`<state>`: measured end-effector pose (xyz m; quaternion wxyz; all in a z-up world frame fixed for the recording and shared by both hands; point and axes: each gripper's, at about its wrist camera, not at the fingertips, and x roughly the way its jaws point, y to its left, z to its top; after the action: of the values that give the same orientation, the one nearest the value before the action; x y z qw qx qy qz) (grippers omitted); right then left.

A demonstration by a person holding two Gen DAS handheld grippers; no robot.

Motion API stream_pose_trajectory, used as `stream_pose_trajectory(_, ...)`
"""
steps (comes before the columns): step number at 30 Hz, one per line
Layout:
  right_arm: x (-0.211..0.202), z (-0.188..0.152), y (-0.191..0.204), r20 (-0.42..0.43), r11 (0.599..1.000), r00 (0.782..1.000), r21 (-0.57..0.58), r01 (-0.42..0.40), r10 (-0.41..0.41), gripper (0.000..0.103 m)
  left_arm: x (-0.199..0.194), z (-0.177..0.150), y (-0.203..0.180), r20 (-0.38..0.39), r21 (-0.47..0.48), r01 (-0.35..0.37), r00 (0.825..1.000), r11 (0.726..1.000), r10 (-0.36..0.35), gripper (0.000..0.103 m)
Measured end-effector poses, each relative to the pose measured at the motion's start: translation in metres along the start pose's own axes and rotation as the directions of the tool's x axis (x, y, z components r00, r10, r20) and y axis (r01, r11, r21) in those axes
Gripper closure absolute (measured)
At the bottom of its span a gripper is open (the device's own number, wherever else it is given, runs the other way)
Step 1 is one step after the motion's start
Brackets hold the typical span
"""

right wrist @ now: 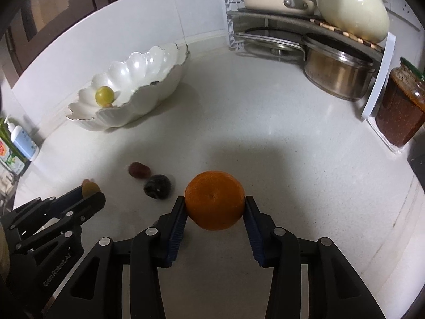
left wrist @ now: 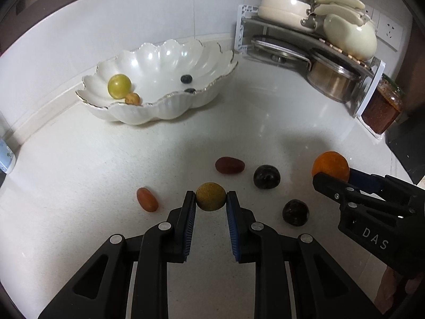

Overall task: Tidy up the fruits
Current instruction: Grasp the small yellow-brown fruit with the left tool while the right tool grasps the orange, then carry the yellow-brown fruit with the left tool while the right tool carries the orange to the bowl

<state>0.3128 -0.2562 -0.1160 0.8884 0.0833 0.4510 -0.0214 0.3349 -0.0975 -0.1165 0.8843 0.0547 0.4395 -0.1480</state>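
Left wrist: left gripper (left wrist: 211, 198) clamped on a speckled yellow-green fruit (left wrist: 210, 196); scalloped white bowl (left wrist: 170, 106) behind, its contents partly rim-hidden.

Right wrist: right gripper (right wrist: 214, 207) squeezing a dimpled orange (right wrist: 214, 200); dark fruit (right wrist: 157, 187) blurred, hard to identify.

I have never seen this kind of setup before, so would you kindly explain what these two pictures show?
There is no robot here: a person holds a two-finger clamp in each hand, each with a forward-looking fisheye camera. One picture comes from the left gripper, whose fingers grip a small yellow-brown fruit. The other comes from the right gripper, gripping an orange. On the white counter lie two reddish oval fruits and two dark round ones. The scalloped white bowl already holds a green grape, a small brown fruit and two blueberries.
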Motion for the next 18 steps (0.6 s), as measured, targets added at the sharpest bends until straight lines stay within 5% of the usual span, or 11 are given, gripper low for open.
stream_pose_trajectory(18, -0.053, 0.008, 0.038, 0.120, 0.999, 0.992, -0.034, -0.021, 0.024, 0.059, -0.061, 0.006, 0.020, 0.136, -0.029, 0.001, 0.991, 1.000, 0.003, 0.079)
